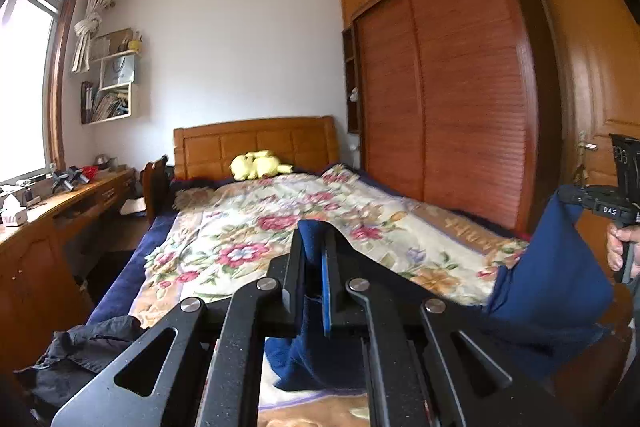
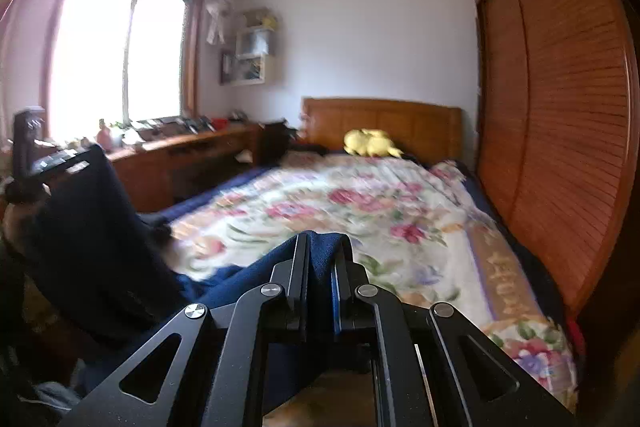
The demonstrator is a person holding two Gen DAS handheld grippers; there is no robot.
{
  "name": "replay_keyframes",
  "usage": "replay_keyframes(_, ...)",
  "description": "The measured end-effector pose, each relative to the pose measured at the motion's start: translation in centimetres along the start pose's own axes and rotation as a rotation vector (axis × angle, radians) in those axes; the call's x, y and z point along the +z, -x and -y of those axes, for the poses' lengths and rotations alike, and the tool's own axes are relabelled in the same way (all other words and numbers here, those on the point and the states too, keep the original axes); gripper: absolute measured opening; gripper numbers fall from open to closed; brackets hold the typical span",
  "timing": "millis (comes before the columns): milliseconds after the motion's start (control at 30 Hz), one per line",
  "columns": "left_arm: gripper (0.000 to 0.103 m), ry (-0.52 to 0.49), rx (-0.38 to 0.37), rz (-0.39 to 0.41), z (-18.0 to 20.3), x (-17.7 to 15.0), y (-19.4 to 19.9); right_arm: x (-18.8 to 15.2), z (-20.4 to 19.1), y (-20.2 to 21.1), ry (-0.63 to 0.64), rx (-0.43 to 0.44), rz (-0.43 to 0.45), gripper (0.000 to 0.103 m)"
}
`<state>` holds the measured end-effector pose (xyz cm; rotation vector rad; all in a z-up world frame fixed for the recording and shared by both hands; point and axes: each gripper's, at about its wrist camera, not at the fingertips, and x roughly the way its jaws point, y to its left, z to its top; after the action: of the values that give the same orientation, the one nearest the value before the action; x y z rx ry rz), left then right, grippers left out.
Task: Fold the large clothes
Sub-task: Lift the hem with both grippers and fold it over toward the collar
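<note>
Across the floral-quilted wooden bed [image 1: 256,227], you hold the dark blue fabric garment [image 1: 552,279] aloft, left gripper [image 1: 313,263] and right gripper [image 2: 322,267] each clamped on an edge. Lift-and-spread step; next, lay it flat using both 2 grips.

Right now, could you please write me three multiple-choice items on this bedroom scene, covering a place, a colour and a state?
1. Where is the yellow plush toy?
A. by the headboard
B. on the desk
C. on the floor

2. What colour is the held garment?
A. red
B. blue
C. white

3. How is the left hand-held gripper?
A. wide open
B. empty
C. shut on the garment

Answers:
1 A, it lies on the bed against the wooden headboard.
2 B, the cloth is dark blue in both views.
3 C, blue cloth is pinched between its fingers.
</note>
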<state>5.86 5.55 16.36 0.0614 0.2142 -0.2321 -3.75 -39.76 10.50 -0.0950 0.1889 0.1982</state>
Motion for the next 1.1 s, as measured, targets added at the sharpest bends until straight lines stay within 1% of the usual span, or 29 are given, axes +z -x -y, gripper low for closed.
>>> replay_keyframes(67,0.007,0.013,0.01,-0.036,-0.7,-0.7,-2.4,-0.5,0.4,-2.6,0.002,-0.027,-0.052,0.008)
replay_keyframes(133,0.007,0.032,0.023,-0.081,-1.7,-1.8,-5.8,-1.5,1.2,-6.4,0.006,-0.057,-0.113,0.008)
replay_keyframes(233,0.007,0.056,0.054,-0.128,-2.9,-3.3,-10.4,-2.6,2.1,-11.7,0.012,-0.087,-0.175,0.008)
replay_keyframes(300,0.007,0.066,0.079,-0.147,-3.5,-3.8,-12.8,-2.7,2.5,-14.4,0.013,-0.104,-0.192,0.008)
replay_keyframes(400,0.007,0.078,0.104,-0.167,-4.1,-3.9,-15.7,-1.6,2.7,-17.4,0.019,-0.122,-0.187,0.008)
replay_keyframes(533,0.007,0.061,0.144,-0.187,-4.2,-4.3,-19.2,-0.8,1.1,-21.1,0.017,-0.167,-0.199,0.008)
replay_keyframes(600,0.007,0.078,0.146,-0.204,-4.3,-4.9,-20.7,-1.2,0.6,-22.6,0.014,-0.189,-0.208,0.008)
replay_keyframes(700,0.007,0.099,0.139,-0.243,-4.2,-6.5,-22.9,-2.1,-0.4,-25.2,-0.002,-0.199,-0.251,0.009)
replay_keyframes(833,0.007,0.079,0.141,-0.273,-3.6,-8.5,-24.9,-2.5,-1.5,-27.2,0.004,-0.213,-0.288,0.009)
replay_keyframes(933,0.007,0.065,0.136,-0.28,-2.9,-9.1,-25.3,-2.8,-2.1,-27.5,0.005,-0.217,-0.287,0.009)
replay_keyframes(967,0.007,0.064,0.134,-0.281,-3.0,-9.0,-25.5,-2.9,-2.4,-27.4,0.006,-0.219,-0.289,0.01)
replay_keyframes(1033,0.008,0.069,0.136,-0.289,-2.8,-8.9,-25.6,-3.2,-2.7,-27.5,0.002,-0.216,-0.3,0.015)
replay_keyframes(1067,0.009,0.078,0.125,-0.289,-2.8,-8.7,-25.9,-3.4,-2.4,-27.8,-0.006,-0.201,-0.304,0.017)
replay_keyframes(1100,0.014,0.085,0.111,-0.287,-2.8,-8.6,-25.7,-3.5,-2.6,-27.6,-0.015,-0.174,-0.302,0.02)
